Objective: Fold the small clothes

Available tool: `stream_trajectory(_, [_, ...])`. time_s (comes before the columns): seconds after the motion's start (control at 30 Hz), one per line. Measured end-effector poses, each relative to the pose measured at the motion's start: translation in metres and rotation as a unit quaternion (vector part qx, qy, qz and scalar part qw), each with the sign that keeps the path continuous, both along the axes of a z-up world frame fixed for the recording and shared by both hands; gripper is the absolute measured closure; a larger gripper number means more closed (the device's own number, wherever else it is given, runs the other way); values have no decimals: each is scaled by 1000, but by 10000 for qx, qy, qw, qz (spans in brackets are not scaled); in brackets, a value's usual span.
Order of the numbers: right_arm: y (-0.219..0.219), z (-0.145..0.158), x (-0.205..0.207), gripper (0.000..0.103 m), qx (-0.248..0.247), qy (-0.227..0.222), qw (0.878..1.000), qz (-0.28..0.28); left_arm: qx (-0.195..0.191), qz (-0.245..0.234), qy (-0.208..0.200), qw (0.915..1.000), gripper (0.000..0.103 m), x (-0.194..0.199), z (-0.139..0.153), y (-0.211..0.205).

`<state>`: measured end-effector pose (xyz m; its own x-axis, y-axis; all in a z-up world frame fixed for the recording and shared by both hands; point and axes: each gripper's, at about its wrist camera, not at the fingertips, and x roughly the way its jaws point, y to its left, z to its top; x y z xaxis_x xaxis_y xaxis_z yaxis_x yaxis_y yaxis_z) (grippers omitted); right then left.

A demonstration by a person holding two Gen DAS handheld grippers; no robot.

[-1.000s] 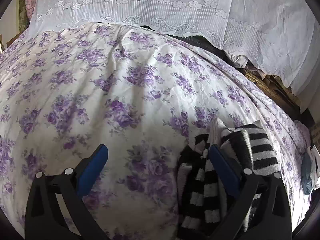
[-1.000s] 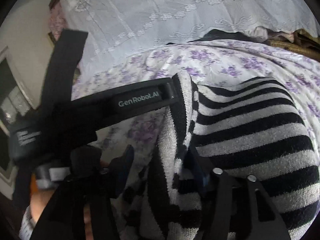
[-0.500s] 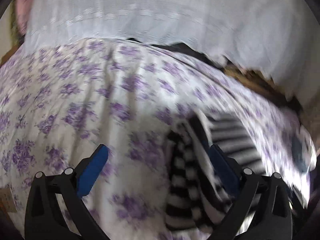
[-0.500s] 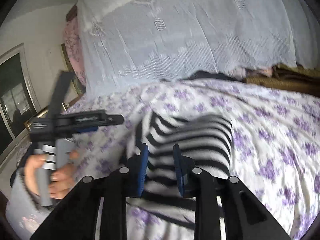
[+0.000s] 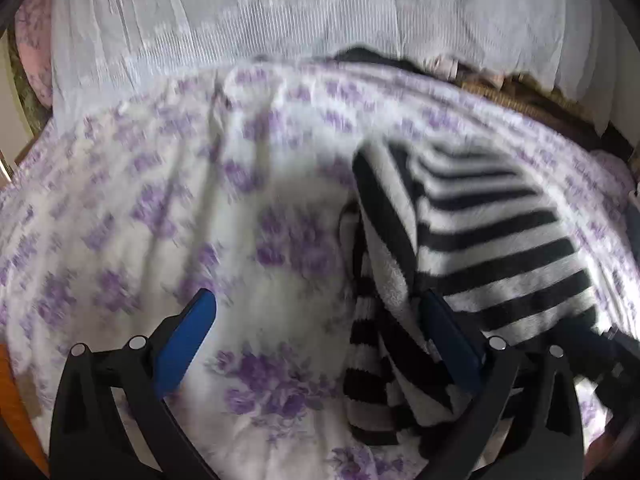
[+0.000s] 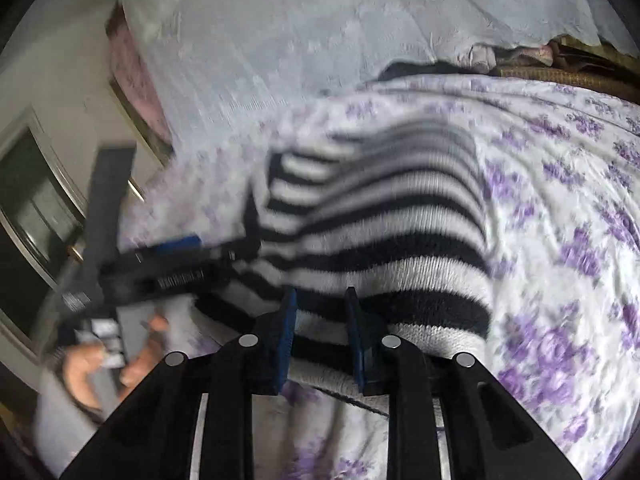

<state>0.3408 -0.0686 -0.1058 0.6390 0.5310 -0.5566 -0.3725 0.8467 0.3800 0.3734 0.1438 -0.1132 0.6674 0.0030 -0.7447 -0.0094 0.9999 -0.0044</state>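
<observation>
The right tool (image 6: pixel 320 316) has just closed on the striped top's (image 6: pixel 384 240) near edge, probably to fold it, while the left tool (image 5: pixel 316 332) stays wide apart.

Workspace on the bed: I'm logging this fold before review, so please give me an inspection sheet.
Surface: purple-flowered bedsheet, wrinkled.
Job's things: black-and-white striped knit garment, partly lifted.
Clutter: dark cloth at the sheet's far edge.
Grippers: right gripper shut on the garment's near edge; left gripper open, one finger against the garment.
Cables: nothing seen.
Surroundings: white lace cover behind; framed door or window.
</observation>
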Motion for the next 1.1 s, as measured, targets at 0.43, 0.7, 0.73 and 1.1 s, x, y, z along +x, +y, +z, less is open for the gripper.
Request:
stream_trajectory(0.43, [-14,-10,137,80,-177,646,9978,-23,261,-431,509,9974,4,98,-17,-46])
stream_trajectory(0.7, [-19,-32,137,84,-23,462,9989,-70,-419,-531,566,9961,4,104,-43,-27])
stream_trajectory(0.73, [-21,-27,128,84,-85,293,9993,-204,-392,-517,487,9967,4,101,-41,-28])
stream_trajectory(1.1, [-31,2,37,77,-326,-393,9980,-379,-282,-220,-95,9993,4,14,-8,-9])
